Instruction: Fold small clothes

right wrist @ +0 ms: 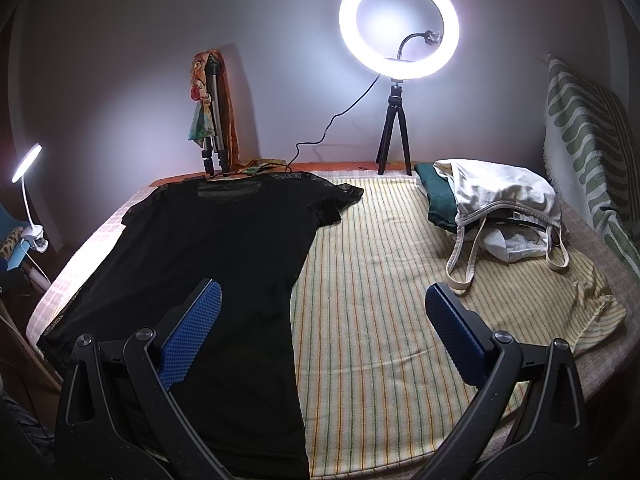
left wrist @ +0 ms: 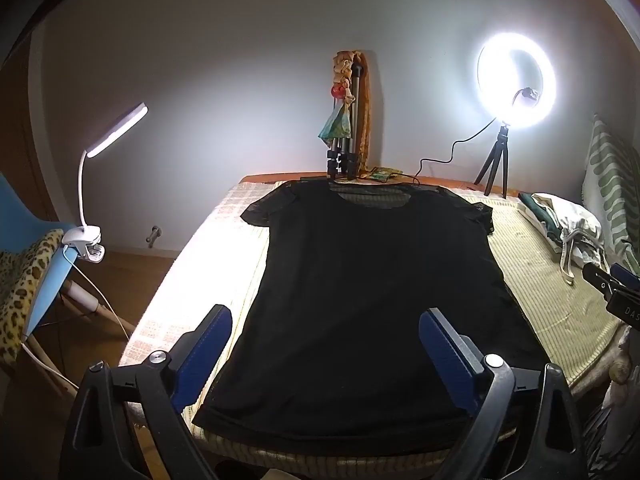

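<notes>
**A bedroom at home, lit for filming**

A home bedroom is indicated by a bed (right wrist: 400, 280) spread with a striped sheet, a patterned pillow (right wrist: 580, 128) propped beside the wall, a ring light (right wrist: 399, 30) and a clip lamp (left wrist: 116, 132).

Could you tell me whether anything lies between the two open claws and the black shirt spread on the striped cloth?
Nothing visible does. The black shirt lies flat and uncovered, directly ahead of the left claw and beside the right claw. The white bag sits apart, off to the right.

Black t-shirt (left wrist: 360, 300) flat on striped cloth (left wrist: 560, 280), left gripper (left wrist: 326, 354) fingers spread above its hem, ring light (left wrist: 516, 82) behind
</notes>
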The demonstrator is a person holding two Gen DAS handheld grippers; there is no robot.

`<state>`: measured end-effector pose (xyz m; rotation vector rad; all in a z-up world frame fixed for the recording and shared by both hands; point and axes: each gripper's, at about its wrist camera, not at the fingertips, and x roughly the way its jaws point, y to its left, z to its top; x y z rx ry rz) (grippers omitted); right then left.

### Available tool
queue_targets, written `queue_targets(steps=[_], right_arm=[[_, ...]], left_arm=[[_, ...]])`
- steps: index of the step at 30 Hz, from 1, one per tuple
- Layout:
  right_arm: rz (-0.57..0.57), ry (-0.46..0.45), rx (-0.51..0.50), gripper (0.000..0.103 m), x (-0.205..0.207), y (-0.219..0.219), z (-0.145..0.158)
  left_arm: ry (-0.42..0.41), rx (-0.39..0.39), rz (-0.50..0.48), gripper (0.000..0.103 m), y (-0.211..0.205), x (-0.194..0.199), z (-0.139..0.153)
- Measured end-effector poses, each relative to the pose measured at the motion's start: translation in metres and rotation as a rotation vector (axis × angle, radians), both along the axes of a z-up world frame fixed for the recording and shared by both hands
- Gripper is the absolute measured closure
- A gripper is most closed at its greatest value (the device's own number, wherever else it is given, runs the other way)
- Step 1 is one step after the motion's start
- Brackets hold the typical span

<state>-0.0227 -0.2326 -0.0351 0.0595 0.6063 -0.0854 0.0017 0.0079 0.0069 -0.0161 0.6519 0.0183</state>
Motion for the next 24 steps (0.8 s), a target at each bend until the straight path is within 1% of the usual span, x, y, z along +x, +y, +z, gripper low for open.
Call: queue_targets(steps=[24], right_arm=[[-0.003, 0.002, 0.010, 0.000, 0.0011, -0.0019, -0.0026]], left_arm=[[0.010, -0.010, -0.009, 0.007, 0.0025, 0.0018, -0.0003]])
